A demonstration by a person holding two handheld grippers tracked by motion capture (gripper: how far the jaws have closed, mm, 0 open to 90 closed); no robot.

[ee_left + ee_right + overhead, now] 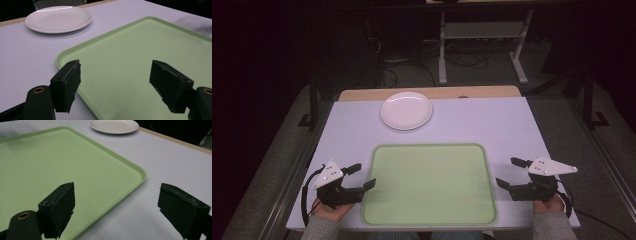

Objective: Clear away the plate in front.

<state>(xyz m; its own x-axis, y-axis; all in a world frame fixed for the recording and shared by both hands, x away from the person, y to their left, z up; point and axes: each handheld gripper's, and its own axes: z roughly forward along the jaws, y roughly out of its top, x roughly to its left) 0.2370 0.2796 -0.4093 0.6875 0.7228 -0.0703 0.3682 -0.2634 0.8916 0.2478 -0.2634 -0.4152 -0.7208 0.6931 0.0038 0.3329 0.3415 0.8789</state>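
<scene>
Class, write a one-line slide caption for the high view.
Two open claws, left claw and right claw, flank an empty green tray; a white plate sits beyond.

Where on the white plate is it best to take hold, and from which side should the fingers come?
Probably the near rim of the white plate, reached from the person's side. The plate lies flat on the table, apart from the green tray, so only its thin raised edge offers a grip; one finger over, one slid under.

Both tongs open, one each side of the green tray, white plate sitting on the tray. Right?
Not quite. The white plate sits on the table beyond the green tray, not on it; the high view shows this. The left tongs and right tongs are open, one each side.
</scene>
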